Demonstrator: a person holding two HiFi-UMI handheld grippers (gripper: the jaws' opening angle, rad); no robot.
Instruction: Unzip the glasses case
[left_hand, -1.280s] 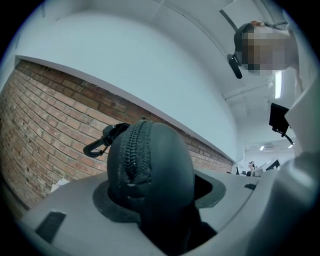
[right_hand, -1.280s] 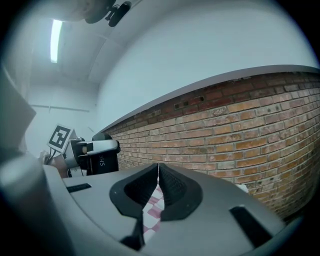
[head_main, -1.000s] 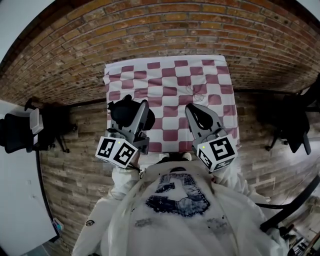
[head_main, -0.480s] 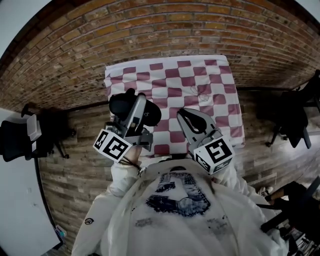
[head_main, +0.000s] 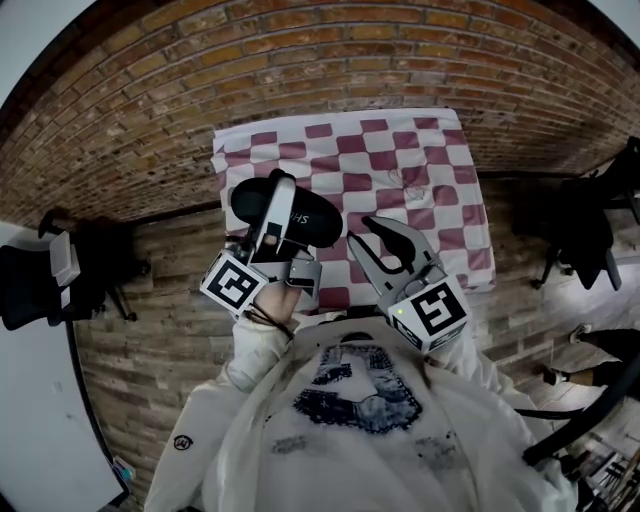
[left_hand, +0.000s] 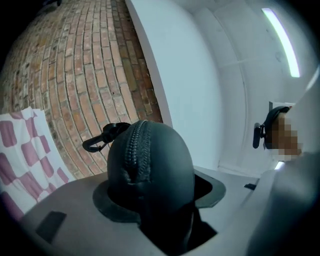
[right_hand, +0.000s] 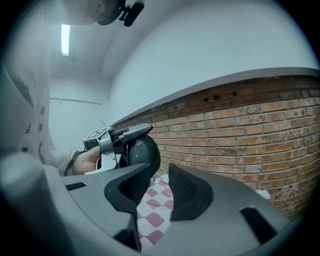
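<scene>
The black glasses case (head_main: 312, 226) is clamped in my left gripper (head_main: 280, 200), held in the air over the near edge of the table. In the left gripper view the case (left_hand: 150, 170) stands between the jaws with its zipper (left_hand: 136, 150) running over the top and a small black clip (left_hand: 102, 138) at its far end. My right gripper (head_main: 380, 232) hangs just right of the case. Its jaws are opening, and nothing is between them. In the right gripper view, the right gripper (right_hand: 159, 175) shows only the checked cloth (right_hand: 155, 202) through its gap; the case (right_hand: 146, 152) is ahead to the left.
A table with a red-and-white checked cloth (head_main: 400, 150) stands against a brick wall (head_main: 300, 60). Black chairs sit at the far left (head_main: 30, 280) and far right (head_main: 590, 235). A white desk (head_main: 30, 410) fills the lower left.
My left gripper has rolled and shifted right, so the case now lies crosswise. The right gripper has drifted left toward it and its jaws have parted.
</scene>
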